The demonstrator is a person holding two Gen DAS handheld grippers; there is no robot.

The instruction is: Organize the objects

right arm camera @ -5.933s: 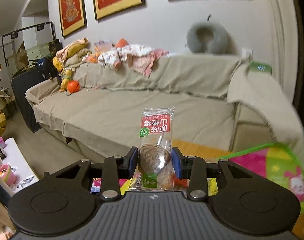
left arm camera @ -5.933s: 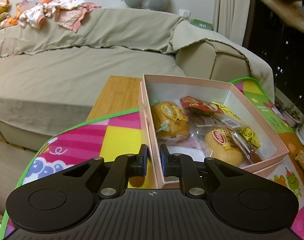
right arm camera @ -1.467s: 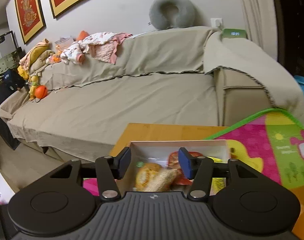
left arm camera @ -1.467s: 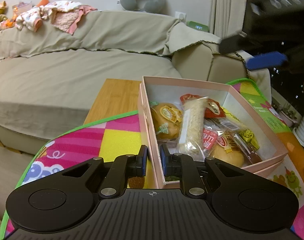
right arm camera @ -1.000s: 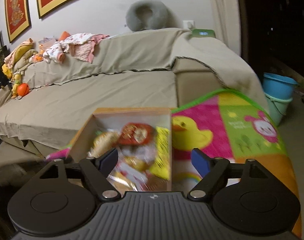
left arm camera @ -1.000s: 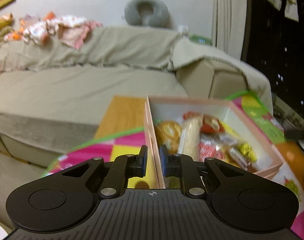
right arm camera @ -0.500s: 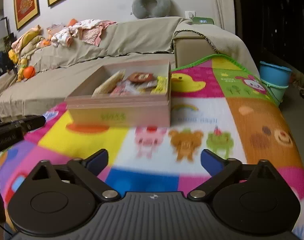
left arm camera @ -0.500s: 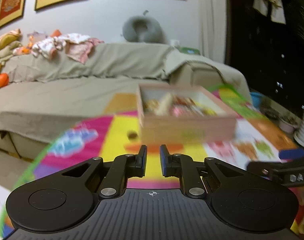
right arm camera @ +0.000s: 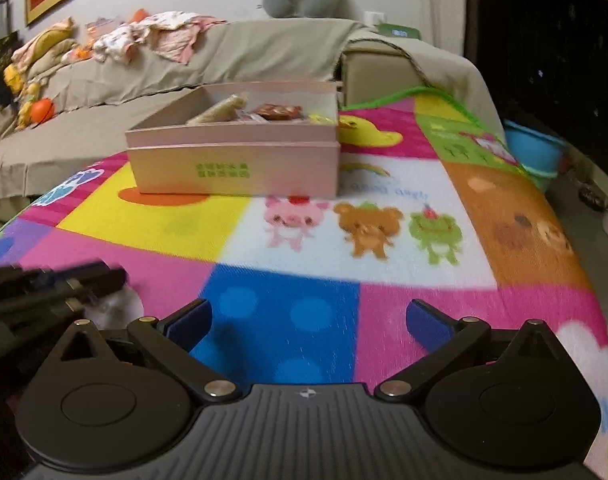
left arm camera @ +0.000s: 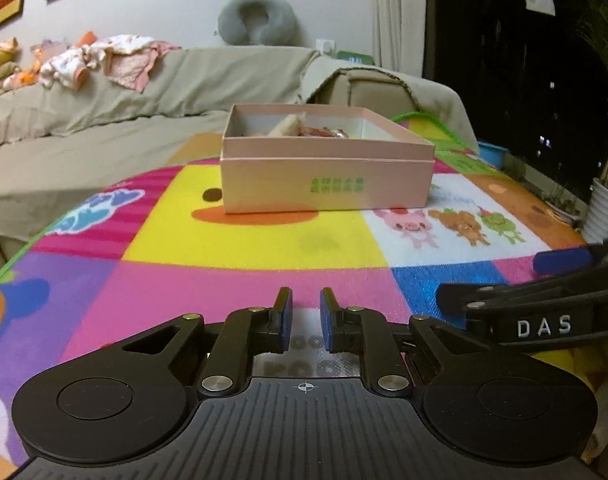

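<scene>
A pink cardboard box (left arm camera: 323, 184) holding several wrapped snacks (right arm camera: 240, 114) stands on the colourful play mat (left arm camera: 256, 240), far ahead of both grippers; it also shows in the right wrist view (right arm camera: 236, 168). My left gripper (left arm camera: 305, 318) is low over the mat's near edge, its jaws nearly together with a narrow gap and nothing between them. My right gripper (right arm camera: 309, 320) is wide open and empty over the blue and pink squares. The right gripper shows at the right of the left wrist view (left arm camera: 543, 304).
A beige covered sofa (left arm camera: 124, 112) runs behind the mat, with clothes (left arm camera: 104, 60) and a grey neck pillow (left arm camera: 256, 20) on its back. A blue bucket (right arm camera: 535, 152) stands on the floor at the right, and a white plant pot (left arm camera: 605, 216) stands further right.
Both grippers have pulled back and down from the box to the near edge of the mat. The left let go of the box wall. The right dropped its snack in the box and opened.
</scene>
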